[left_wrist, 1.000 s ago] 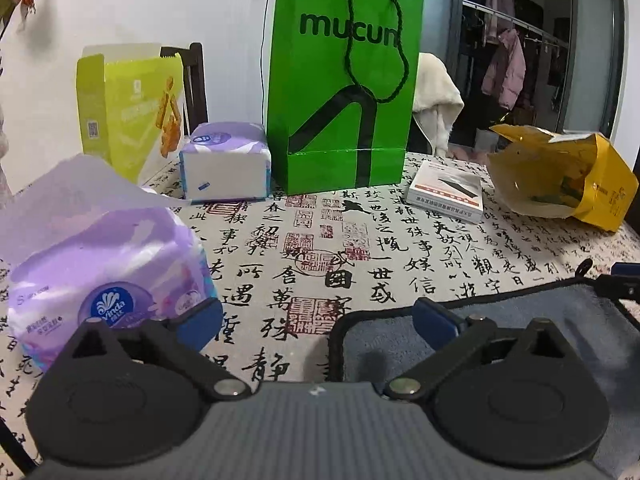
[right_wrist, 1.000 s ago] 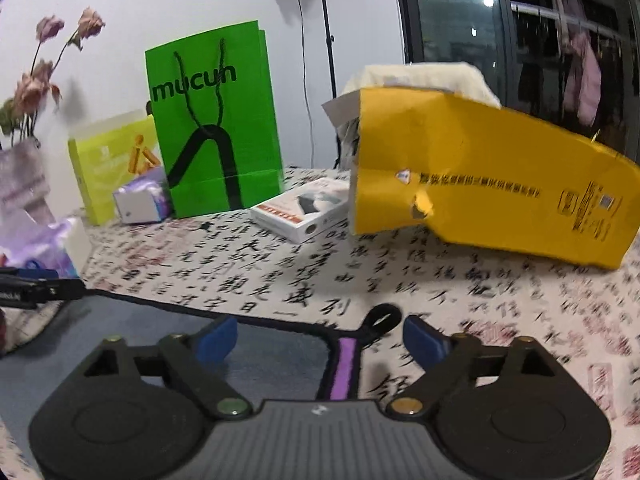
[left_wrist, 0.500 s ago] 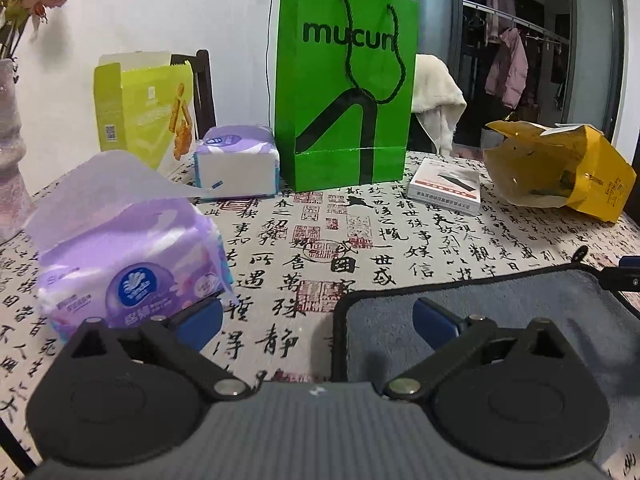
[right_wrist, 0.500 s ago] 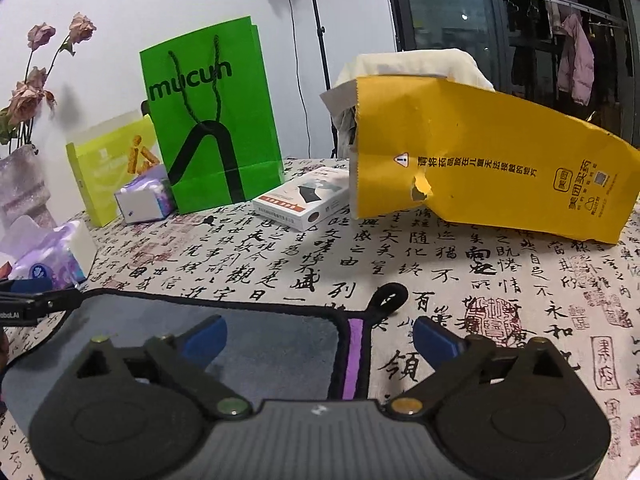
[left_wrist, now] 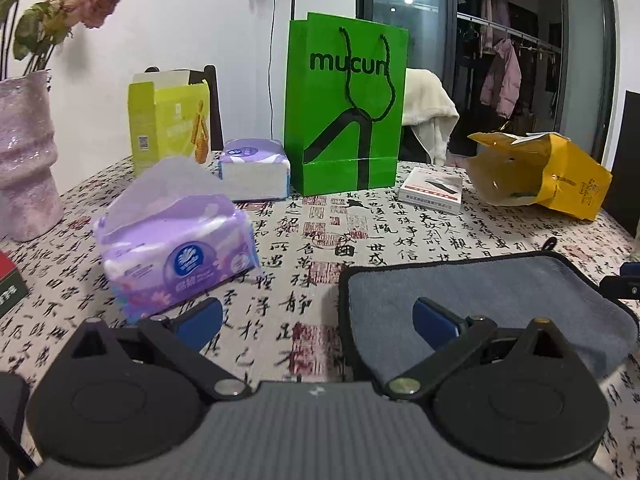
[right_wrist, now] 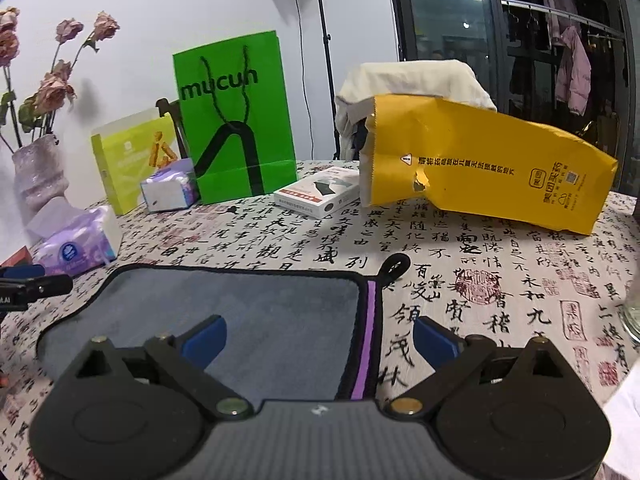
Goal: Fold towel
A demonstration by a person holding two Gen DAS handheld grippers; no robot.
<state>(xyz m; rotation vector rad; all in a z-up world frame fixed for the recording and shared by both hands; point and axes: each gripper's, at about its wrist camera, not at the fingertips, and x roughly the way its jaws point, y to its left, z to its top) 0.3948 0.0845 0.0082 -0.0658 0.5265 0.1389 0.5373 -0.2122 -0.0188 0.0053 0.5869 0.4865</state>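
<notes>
Towel [right_wrist: 248,312]: grey, dark-bound, with a purple stripe [right_wrist: 370,332] along one end and a black hanging loop [right_wrist: 396,266] at the corner. Lies flat on the tablecloth [left_wrist: 304,240], which is printed with black Chinese calligraphy and red seal stamps.

Left gripper [left_wrist: 316,316]: jaws spread wide, gripping nothing. One blue fingertip [left_wrist: 434,318] sits over the towel's near left corner, the other over bare cloth.

Right gripper [right_wrist: 320,340]: jaws likewise spread wide and empty, straddling the towel's striped edge, left fingertip [right_wrist: 204,340] over the towel, right one over the cloth.

Green paper bag [left_wrist: 346,108]: upright, black cord handles, lettered "mucun".

Tissue pack [left_wrist: 176,252]: purple wrapper, round blue logo, one sheet pulled up; brand writing too small to read. Second tissue pack [left_wrist: 256,174] beside the bag.

Yellow-green carton [left_wrist: 170,124]: open flaps, QR code on its side.

White flat box [left_wrist: 432,190]: label unreadable.

Yellow paper bag [right_wrist: 488,164]: lying on its side, torn, warning triangle and Chinese print.

Pink vase [left_wrist: 24,156]: holds dried roses [left_wrist: 92,0].
</notes>
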